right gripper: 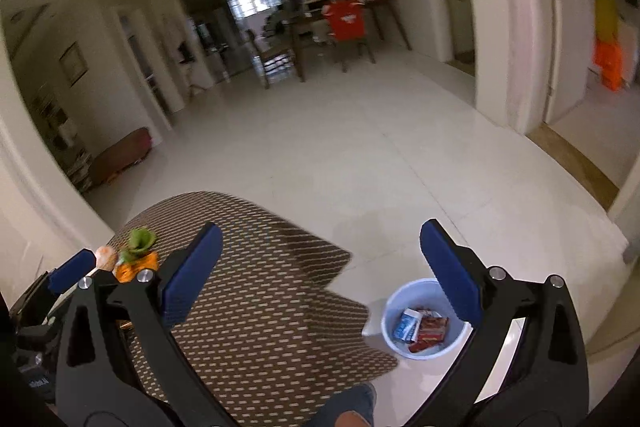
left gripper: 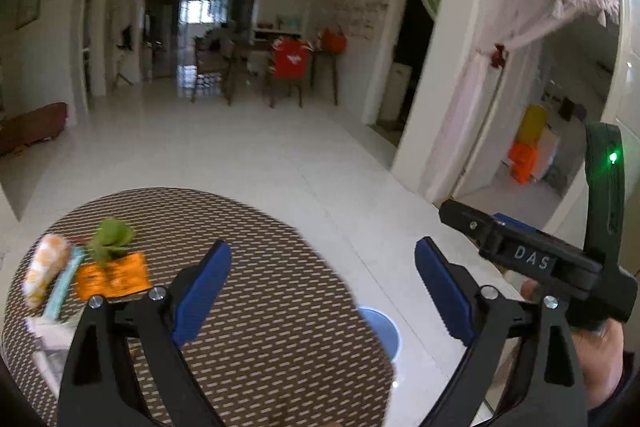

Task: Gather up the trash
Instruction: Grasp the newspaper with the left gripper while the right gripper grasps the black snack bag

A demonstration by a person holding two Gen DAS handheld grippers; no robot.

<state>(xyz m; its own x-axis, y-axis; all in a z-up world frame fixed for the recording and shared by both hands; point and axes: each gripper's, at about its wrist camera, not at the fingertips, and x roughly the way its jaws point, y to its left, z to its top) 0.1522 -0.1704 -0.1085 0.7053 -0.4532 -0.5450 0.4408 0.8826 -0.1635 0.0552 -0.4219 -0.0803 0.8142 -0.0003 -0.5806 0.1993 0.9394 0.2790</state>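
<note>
Trash lies at the left of a round table (left gripper: 260,267) with a brown patterned cloth: an orange wrapper (left gripper: 112,277), a crumpled green piece (left gripper: 110,237), a white-orange wrapper (left gripper: 44,273) and a pale teal packet (left gripper: 64,283). My left gripper (left gripper: 320,287) is open and empty above the table. My right gripper (right gripper: 320,267) is open and empty over the table edge; its body shows in the left wrist view (left gripper: 532,259). A light blue bin (right gripper: 420,319) on the floor holds red and blue wrappers. It also shows in the left wrist view (left gripper: 380,331).
White tiled floor (right gripper: 360,155) stretches ahead to a dining table with chairs (right gripper: 320,35). A doorway with a pink curtain (left gripper: 520,67) is at the right. A low brown bench (right gripper: 124,155) stands by the left wall. My knee (right gripper: 352,407) is below the table edge.
</note>
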